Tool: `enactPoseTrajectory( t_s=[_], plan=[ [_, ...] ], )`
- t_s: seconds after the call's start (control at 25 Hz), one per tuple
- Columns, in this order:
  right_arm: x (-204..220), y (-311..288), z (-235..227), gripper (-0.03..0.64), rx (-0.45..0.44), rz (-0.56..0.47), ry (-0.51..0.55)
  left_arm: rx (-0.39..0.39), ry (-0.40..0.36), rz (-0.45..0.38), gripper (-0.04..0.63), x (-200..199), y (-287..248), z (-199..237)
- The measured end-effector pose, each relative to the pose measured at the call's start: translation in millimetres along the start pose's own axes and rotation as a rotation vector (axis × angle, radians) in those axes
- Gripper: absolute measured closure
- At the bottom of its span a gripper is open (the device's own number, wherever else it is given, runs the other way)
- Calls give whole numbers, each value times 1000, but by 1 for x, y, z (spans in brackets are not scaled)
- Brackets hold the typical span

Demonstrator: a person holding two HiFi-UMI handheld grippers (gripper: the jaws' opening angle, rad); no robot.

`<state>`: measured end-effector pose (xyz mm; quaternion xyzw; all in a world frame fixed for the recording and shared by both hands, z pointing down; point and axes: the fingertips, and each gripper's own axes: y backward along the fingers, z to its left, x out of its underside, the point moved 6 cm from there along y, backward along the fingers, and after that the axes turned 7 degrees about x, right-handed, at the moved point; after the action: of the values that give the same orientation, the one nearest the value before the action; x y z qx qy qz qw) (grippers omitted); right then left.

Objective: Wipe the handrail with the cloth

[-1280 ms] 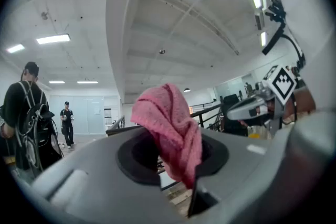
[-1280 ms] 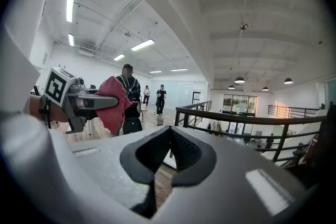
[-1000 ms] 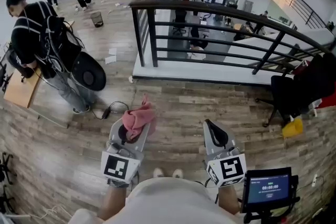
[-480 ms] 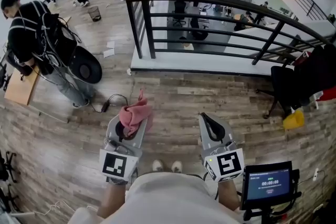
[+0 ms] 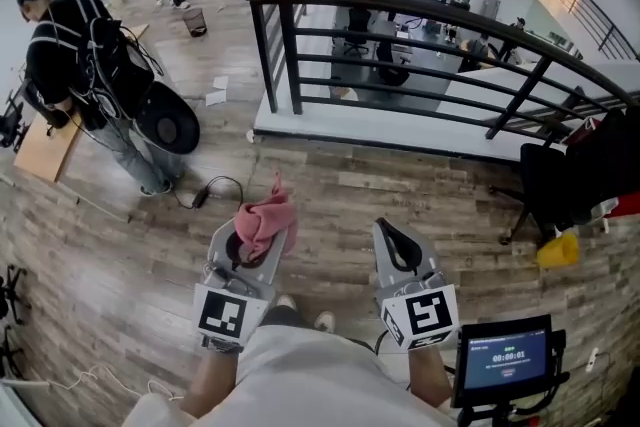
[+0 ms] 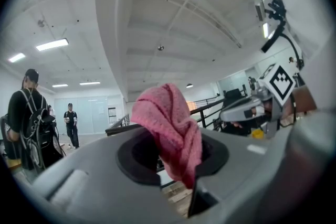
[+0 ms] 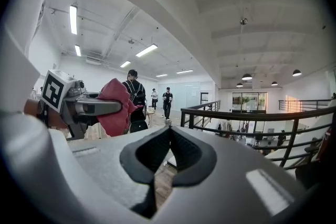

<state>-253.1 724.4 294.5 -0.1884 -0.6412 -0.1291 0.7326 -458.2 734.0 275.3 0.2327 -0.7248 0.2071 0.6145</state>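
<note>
stance: left shoe [image 5: 286, 302] now a step ahead of right shoe [image 5: 325, 320], side by side a second ago | right gripper [image 5: 388, 230]: drifted slightly left and up in the head view | framing: handrail [image 5: 400, 8] and bin [image 5: 195, 21] sit a little higher than before, bin also further right

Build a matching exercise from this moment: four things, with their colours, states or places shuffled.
Things:
1. cloth
2. right gripper
3. handrail
4. screen

Descriptions:
A. black, curved, ahead of both grippers
B. shut on nothing
C. lit blue, lower right of the head view
D. pink, clamped in the left gripper

Pairs: 1-D, 2-B, 3-A, 4-C
</note>
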Motion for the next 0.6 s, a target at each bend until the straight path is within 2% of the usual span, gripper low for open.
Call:
enactPoseTrajectory(
  t_s=[0.24,0.6],
  plan=[
    [6,-13,-6,614,7,14,-36,9,-34,27,474,4,-12,1],
    [19,-58,-12,614,-3,60,-71,9,6,28,474,29,-39,35]
  ],
)
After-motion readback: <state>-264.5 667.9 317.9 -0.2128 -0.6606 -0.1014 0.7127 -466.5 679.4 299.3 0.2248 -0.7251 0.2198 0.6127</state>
